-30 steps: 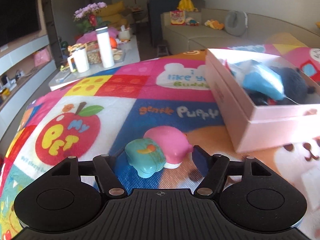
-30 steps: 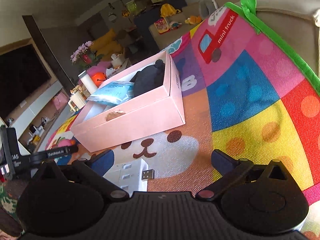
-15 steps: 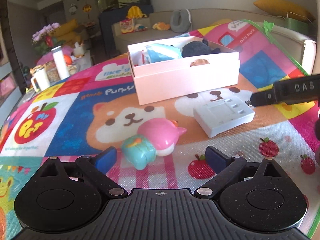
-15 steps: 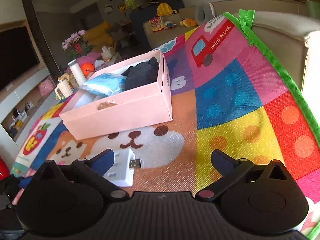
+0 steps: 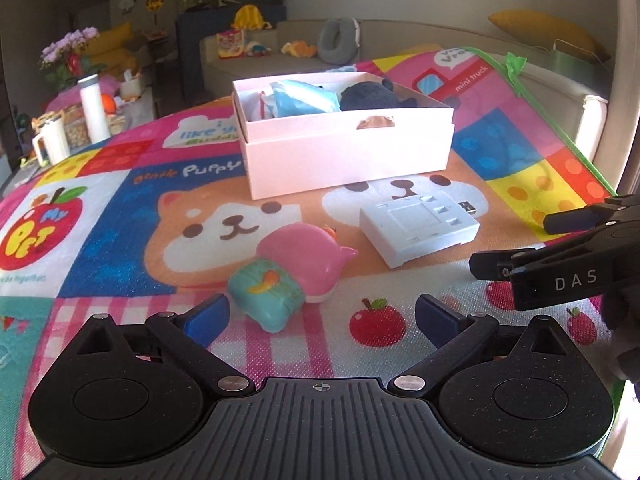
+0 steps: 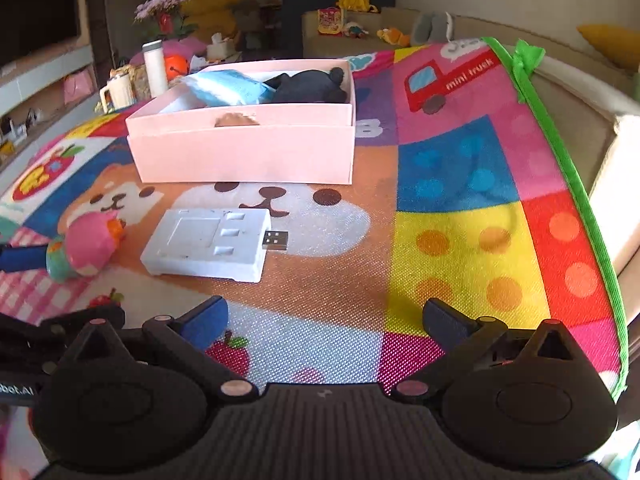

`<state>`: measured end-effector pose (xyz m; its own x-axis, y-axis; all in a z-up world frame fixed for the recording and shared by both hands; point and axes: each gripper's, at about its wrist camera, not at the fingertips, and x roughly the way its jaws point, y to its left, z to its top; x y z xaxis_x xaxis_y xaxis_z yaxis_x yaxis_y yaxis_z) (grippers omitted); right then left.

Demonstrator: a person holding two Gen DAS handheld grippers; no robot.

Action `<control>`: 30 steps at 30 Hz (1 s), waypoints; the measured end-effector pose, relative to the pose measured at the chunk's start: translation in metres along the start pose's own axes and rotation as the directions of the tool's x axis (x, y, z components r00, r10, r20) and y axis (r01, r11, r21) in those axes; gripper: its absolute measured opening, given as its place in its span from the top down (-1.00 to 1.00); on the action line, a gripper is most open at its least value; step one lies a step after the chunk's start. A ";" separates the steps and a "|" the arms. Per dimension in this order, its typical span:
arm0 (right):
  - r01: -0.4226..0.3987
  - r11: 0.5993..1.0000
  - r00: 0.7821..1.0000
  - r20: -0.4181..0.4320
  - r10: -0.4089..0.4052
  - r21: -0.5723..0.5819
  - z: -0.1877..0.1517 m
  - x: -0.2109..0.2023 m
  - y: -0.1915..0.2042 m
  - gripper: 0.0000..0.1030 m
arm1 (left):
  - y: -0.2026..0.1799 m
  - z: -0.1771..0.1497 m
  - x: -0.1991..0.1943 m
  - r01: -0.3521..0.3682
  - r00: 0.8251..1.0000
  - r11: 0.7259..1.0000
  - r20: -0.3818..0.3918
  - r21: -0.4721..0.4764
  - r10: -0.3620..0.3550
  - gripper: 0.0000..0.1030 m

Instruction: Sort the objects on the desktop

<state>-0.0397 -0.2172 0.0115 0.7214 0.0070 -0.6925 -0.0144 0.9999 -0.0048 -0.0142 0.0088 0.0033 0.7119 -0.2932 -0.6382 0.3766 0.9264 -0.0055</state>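
Observation:
A pink and teal squishy toy (image 5: pixel 304 256) lies on the colourful play mat (image 5: pixel 120 208), just ahead of my left gripper (image 5: pixel 322 314). Its jaws are opening, and the teal end sits near the left fingertip (image 5: pixel 208 314) with no pad pressing on it. A white USB hub (image 6: pixel 208 240) rests in front of the pink box (image 6: pixel 244 152), which holds a blue packet (image 6: pixel 228 88) and a dark plush (image 6: pixel 308 86). My right gripper (image 6: pixel 326 316) stands open over bare mat, short of the hub. The toy (image 6: pixel 88 248) shows at the left of the right wrist view.
The mat's green edge (image 6: pixel 568 168) runs along the right side, with a beige sofa behind it. A low table with a white bottle (image 5: pixel 94 108) and a mug stands at the far left. The right gripper's fingers (image 5: pixel 492 268) reach in from the right of the left wrist view.
My left gripper's jaws spread wide around the toy and its view swung round to face the pink box. The right gripper's view rolled level and now looks at the hub.

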 end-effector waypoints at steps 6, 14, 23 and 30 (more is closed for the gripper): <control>-0.002 0.999 0.999 -0.037 0.001 -0.038 0.019 0.013 -0.005 -1.00 | 0.008 0.001 0.002 -0.041 0.999 0.997 -0.011 -0.066 0.041 -1.00; -0.002 0.998 0.993 0.116 0.010 -0.069 0.033 -0.007 -0.007 -1.00 | 0.005 -0.003 -0.004 -0.098 0.995 0.993 -0.021 -0.070 0.097 -1.00; -0.184 0.974 0.983 0.002 0.186 -0.131 0.054 0.027 0.022 -1.00 | 0.005 -0.005 -0.006 -0.088 0.996 0.994 -0.017 -0.069 0.087 -1.00; -0.239 0.961 0.971 -0.062 0.233 -0.137 0.059 0.050 0.039 -1.00 | 0.006 -0.005 -0.005 -0.073 0.997 0.994 -0.012 -0.077 0.073 -1.00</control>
<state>0.0367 -0.1771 0.0193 0.6537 0.2385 -0.7182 -0.2813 0.9576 0.0619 -0.0190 0.0171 0.0025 0.7305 -0.2224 -0.6457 0.2764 0.9609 -0.0183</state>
